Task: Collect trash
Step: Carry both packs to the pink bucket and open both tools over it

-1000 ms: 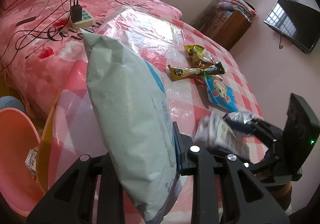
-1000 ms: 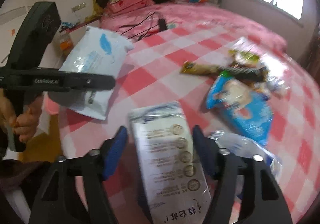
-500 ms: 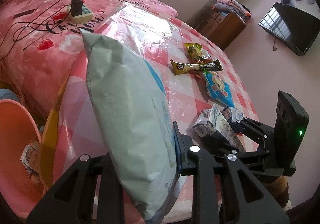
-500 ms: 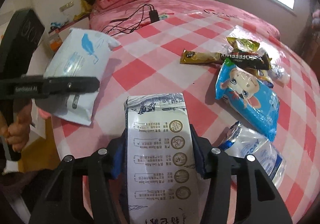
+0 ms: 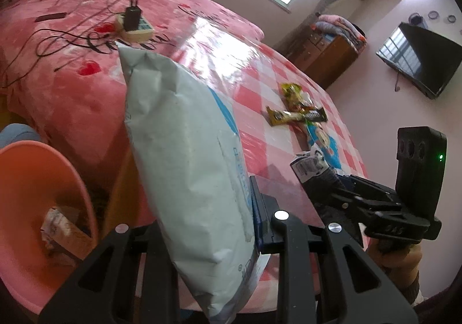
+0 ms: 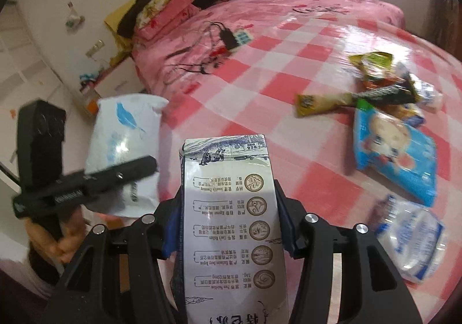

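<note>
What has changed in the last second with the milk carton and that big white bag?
The right gripper closed on the milk carton and lifted it off the checked tablecloth. The left gripper still holds the white bag. The snack wrappers stayed put.

tablecloth (image 6: 288,98): red-and-white check
basin (image 5: 34,179): pink
milk carton (image 6: 228,208): white, blue-grey print
wipes pack (image 5: 187,156): pale grey, blue mark

White pack (image 5: 190,156), milk carton (image 6: 231,208): both gripped upright.
</note>
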`<state>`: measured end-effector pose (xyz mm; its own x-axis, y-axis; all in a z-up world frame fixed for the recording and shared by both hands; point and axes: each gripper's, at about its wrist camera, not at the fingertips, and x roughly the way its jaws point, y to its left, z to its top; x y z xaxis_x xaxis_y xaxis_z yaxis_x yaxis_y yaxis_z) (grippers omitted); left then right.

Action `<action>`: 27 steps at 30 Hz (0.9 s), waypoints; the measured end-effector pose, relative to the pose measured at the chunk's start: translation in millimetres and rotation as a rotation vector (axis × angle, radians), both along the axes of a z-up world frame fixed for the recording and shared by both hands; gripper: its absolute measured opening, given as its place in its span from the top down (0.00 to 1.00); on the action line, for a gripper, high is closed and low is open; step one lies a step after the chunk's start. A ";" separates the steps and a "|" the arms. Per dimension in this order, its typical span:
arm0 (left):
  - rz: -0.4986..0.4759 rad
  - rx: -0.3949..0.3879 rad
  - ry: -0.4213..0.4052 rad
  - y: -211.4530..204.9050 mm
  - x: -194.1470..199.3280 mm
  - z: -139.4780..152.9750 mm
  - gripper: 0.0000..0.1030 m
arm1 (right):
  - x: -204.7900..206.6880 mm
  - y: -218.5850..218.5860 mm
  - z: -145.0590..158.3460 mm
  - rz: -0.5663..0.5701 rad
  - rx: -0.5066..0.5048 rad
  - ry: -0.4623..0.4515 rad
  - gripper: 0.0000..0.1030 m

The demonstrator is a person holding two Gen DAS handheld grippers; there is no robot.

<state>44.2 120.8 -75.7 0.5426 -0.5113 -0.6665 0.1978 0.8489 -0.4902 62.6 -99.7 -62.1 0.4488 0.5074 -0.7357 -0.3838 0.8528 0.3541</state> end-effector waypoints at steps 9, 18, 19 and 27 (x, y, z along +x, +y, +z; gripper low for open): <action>0.121 0.041 -0.012 62.1 -14.9 3.6 0.73 | 10.1 66.7 22.0 0.109 0.087 -0.006 0.46; 0.299 0.105 0.057 137.4 -35.2 -18.8 0.73 | 19.8 159.7 18.8 0.262 0.092 0.012 0.46; 0.311 0.108 0.068 142.5 -36.3 -21.9 0.73 | 20.7 169.4 17.4 0.275 0.098 0.017 0.46; 0.402 0.151 0.157 176.5 -43.5 -52.5 0.66 | 23.7 229.7 0.4 0.358 0.101 0.028 0.29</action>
